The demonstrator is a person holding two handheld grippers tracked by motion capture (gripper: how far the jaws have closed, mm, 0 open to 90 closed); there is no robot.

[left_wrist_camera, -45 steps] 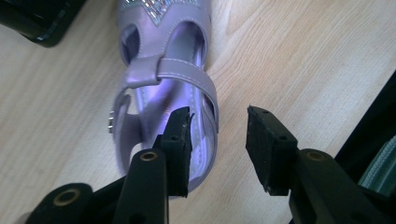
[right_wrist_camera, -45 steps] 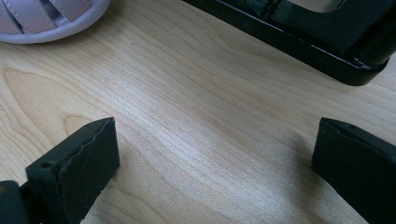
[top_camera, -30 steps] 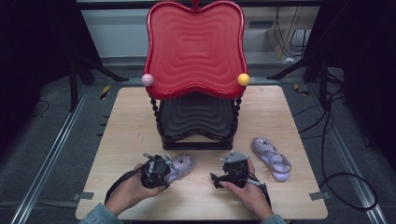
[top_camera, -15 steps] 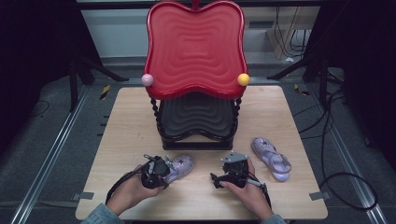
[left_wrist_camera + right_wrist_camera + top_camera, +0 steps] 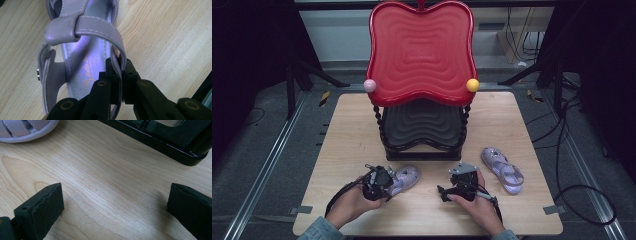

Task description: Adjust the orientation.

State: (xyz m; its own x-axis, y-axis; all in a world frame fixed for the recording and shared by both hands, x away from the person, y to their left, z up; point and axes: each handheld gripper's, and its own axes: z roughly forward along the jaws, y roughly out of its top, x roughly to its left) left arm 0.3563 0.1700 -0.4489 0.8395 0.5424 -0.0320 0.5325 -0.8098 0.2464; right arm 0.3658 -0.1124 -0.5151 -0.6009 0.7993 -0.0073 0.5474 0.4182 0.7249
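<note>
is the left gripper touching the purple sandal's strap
Touching. The left gripper view shows the left gripper with its jaws closed on the sandal's heel strap.

Lilac strappy sandal [image 5: 82, 62], sole down on table, apparently toe toward rack.

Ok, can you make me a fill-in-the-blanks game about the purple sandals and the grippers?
1. The left gripper is shut on the heel ____ of a purple sandal.
2. The right gripper has its jaws ____, with nothing but bare table between them.
3. The other purple sandal lies to the ____ of the person's right hand.
4. The top shelf of the rack is coloured ____.

Missing words: strap; open; right; red
</note>
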